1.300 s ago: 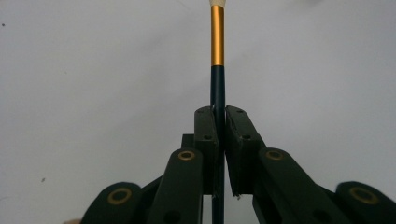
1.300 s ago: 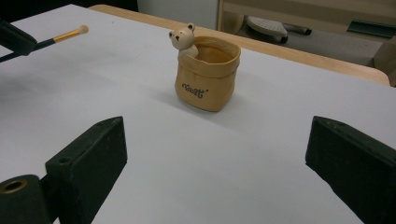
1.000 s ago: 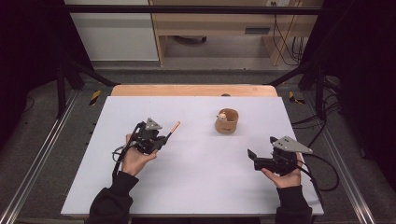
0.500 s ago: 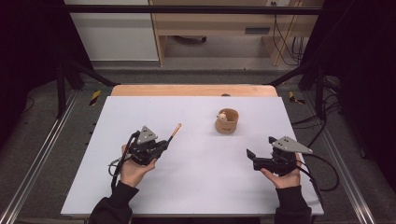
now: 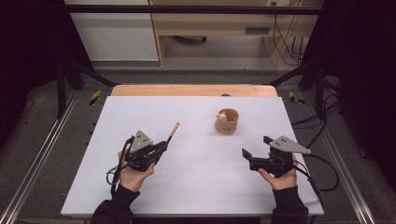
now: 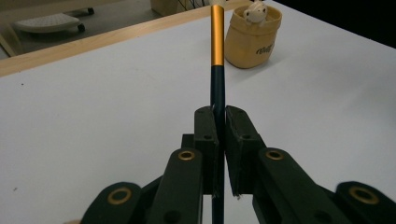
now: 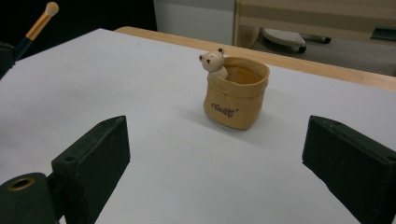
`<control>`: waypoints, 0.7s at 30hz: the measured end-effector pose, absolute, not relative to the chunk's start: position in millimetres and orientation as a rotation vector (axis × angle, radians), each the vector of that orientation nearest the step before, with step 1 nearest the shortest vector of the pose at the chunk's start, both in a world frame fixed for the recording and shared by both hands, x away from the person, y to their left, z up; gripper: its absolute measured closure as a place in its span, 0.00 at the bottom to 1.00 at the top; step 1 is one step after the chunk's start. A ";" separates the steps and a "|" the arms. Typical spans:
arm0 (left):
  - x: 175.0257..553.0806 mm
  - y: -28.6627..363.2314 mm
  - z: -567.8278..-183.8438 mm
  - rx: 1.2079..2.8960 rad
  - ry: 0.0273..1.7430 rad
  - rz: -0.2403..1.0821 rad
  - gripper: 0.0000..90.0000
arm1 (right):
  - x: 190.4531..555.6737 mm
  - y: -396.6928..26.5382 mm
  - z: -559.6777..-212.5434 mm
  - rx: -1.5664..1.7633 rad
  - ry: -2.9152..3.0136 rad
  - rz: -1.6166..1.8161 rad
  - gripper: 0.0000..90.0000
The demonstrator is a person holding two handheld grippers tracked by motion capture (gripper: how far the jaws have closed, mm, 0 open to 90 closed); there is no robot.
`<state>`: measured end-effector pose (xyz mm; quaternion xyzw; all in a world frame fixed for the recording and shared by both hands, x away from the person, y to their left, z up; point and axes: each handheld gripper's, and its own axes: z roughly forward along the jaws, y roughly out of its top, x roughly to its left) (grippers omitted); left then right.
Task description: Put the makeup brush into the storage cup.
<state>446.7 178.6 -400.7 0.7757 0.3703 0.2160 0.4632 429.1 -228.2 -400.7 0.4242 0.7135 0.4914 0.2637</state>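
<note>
My left gripper [image 5: 163, 146] [image 6: 221, 122] is shut on a brush [image 5: 173, 131] [image 6: 217, 42] with a dark handle and a gold ferrule. The brush points away toward the far right, above the white table [image 5: 201, 186]. A small tan pouch-shaped cup [image 5: 226, 122] [image 6: 252, 36] [image 7: 236, 95] with a little bear figure on its rim stands upright mid-table, right of the brush tip. My right gripper [image 5: 256, 147] [image 7: 217, 142] is open near the front right and faces the cup with nothing between its jaws. The brush [image 7: 39, 21] also shows at the far left of the right gripper view.
A wooden strip [image 5: 194, 90] borders the table's far edge. Metal rails [image 5: 39, 154] run along both sides, with dark frame legs behind. A wooden cabinet [image 5: 219, 28] stands on the floor beyond the table. A cable [image 5: 322, 170] trails from the right gripper.
The left hand has drawn back toward the near edge with the brush still clamped. The right hand has stayed where it was.
</note>
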 end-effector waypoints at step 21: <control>432.7 157.8 -391.0 1.833 0.891 0.553 0.92 | 431.5 -192.3 -382.8 1.128 1.934 1.484 0.11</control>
